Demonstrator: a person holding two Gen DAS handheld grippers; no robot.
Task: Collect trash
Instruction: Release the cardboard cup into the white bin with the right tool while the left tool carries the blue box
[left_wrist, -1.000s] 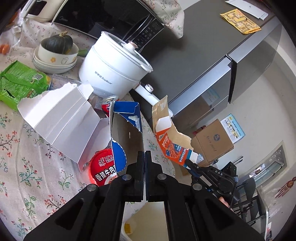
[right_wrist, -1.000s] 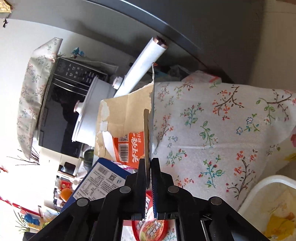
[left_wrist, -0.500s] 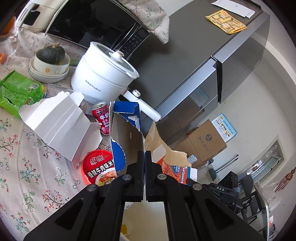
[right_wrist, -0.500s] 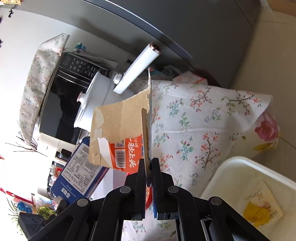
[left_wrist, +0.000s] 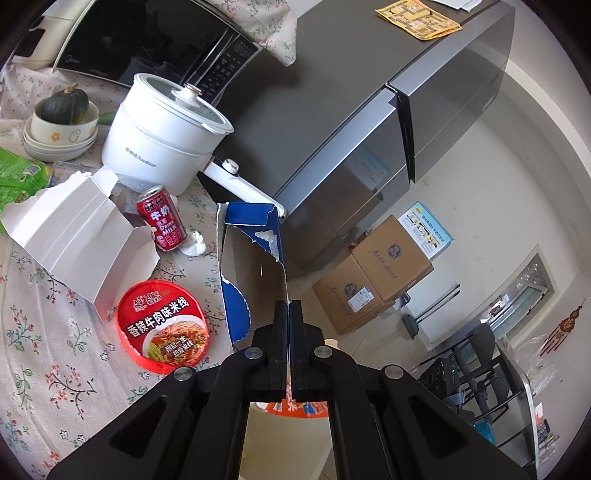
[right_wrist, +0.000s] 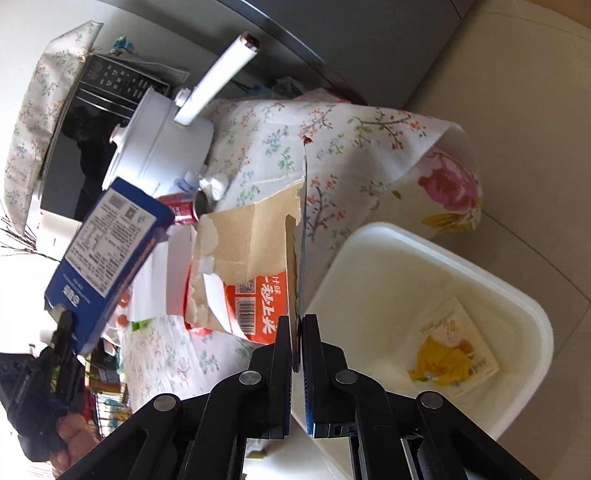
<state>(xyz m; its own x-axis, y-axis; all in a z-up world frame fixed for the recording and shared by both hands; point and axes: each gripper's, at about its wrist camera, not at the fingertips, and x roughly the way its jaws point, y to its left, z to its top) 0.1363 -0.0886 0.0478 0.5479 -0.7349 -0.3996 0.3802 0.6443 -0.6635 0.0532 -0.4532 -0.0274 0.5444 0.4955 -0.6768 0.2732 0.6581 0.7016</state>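
My left gripper (left_wrist: 289, 306) is shut on the edge of a torn blue carton (left_wrist: 255, 273), held upright over the table's edge; the same blue carton (right_wrist: 107, 254) shows at the left of the right wrist view. My right gripper (right_wrist: 298, 321) is shut on a torn orange and brown carton (right_wrist: 251, 266), held beside the white bin (right_wrist: 436, 258). A yellow packet (right_wrist: 450, 354) lies in that bin. An orange scrap (left_wrist: 295, 408) of the carton shows under my left fingers.
On the floral tablecloth (left_wrist: 44, 350) lie a red noodle cup lid (left_wrist: 162, 328), a red milk can (left_wrist: 161, 223), a torn white box (left_wrist: 77, 236), a crumpled tissue (left_wrist: 194, 243) and a white electric pot (left_wrist: 162, 136). A grey fridge (left_wrist: 351, 110) and cardboard boxes (left_wrist: 373, 273) stand behind.
Both grippers have drawn back from the table with their cartons. The orange carton has dropped below my left fingers, and the white bin now fills the right of the right wrist view.
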